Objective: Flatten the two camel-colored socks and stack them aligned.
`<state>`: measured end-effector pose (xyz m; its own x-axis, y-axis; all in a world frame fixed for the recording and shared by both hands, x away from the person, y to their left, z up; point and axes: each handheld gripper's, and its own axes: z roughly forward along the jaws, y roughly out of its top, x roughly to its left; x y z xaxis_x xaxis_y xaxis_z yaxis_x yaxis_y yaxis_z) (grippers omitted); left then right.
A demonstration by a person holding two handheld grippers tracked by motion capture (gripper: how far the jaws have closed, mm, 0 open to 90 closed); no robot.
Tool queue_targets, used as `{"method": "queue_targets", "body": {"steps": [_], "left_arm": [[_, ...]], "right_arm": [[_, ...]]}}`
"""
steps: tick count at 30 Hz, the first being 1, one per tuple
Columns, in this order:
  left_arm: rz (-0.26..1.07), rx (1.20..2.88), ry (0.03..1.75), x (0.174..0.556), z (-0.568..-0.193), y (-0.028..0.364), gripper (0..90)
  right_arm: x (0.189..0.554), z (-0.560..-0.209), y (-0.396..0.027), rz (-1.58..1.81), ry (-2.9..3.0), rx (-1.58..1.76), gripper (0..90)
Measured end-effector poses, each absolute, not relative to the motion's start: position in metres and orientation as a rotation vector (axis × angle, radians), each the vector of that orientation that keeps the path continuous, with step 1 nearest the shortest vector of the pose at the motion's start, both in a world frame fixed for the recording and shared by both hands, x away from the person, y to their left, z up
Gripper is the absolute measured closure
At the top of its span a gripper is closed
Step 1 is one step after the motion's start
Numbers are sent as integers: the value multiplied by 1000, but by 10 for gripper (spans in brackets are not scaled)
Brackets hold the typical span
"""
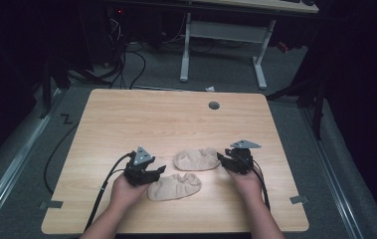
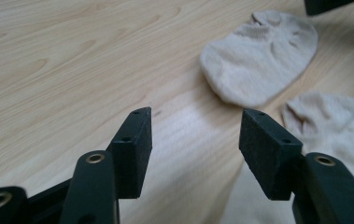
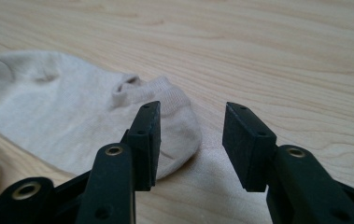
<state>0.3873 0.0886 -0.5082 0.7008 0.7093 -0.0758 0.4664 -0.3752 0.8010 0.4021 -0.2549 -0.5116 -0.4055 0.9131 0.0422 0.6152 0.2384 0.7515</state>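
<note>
Socks [image 1: 196, 158] flat; grippers [image 1: 151, 173] open

Both tools [image 1: 157, 172] [image 1: 222, 158] open-jawed, low.

Two beige socks lie near the table's [image 1: 126, 114] front edge: the farther sock [image 1: 196, 158] and the nearer sock [image 1: 175, 186]. My left gripper [image 1: 157, 172] sits just beside the nearer one. My right gripper [image 1: 222, 157] sits at the farther one's right end.
</note>
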Motion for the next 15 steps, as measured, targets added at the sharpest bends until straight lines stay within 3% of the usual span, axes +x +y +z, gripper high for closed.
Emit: {"method": "queue_targets", "body": {"steps": [8, 15], "left_arm": [[304, 2067, 885, 414, -510, 55, 459], [235, 2095, 907, 430, -515, 30, 579]], "right_arm": [[415, -512, -246, 958, 2140, 1397, 578], [421, -517, -244, 920, 2191, 1411, 596]]}}
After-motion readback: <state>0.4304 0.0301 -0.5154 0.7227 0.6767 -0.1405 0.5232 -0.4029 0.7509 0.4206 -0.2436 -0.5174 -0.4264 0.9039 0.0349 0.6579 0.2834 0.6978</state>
